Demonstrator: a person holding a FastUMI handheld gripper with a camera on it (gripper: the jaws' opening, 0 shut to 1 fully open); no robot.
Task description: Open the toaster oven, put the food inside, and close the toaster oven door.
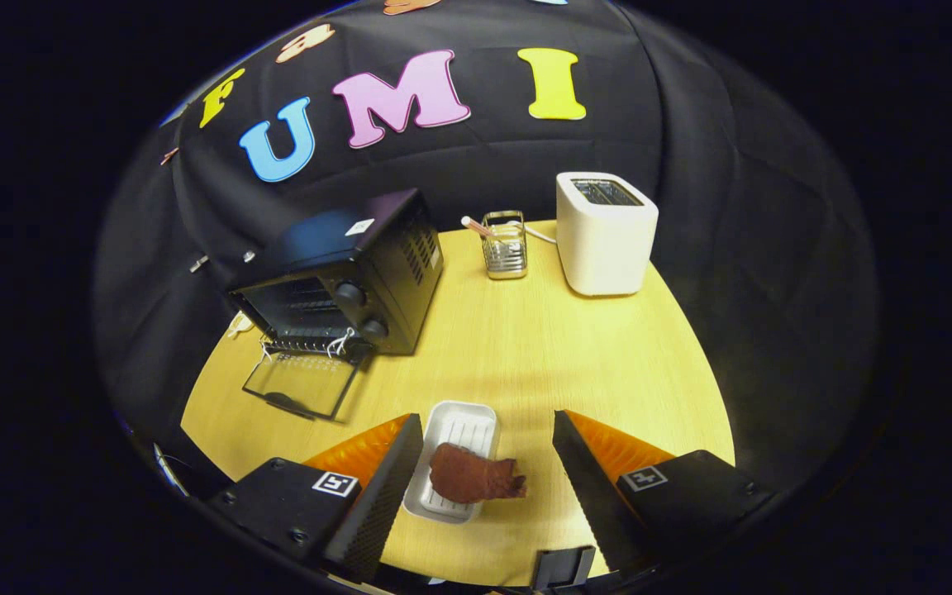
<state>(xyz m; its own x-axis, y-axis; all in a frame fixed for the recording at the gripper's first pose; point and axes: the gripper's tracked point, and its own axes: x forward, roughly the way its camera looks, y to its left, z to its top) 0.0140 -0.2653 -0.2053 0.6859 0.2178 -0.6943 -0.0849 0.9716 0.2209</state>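
Already the toaster oven point(335, 285) stood open. The gripper point(488, 463) gaped wide; the meat point(472, 475) lay between its jaws, long axis crosswise.

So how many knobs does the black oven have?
2. Both knobs sit on the toaster oven front, beside its open door: the upper knob and the lower knob right below it. More could be hidden. The gripper is open over the food.

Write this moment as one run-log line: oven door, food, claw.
toaster oven door: open, lying flat | meat: on white tray, partly over its edge, between fingers | claw: open, holding nothing | next: likely grasp food
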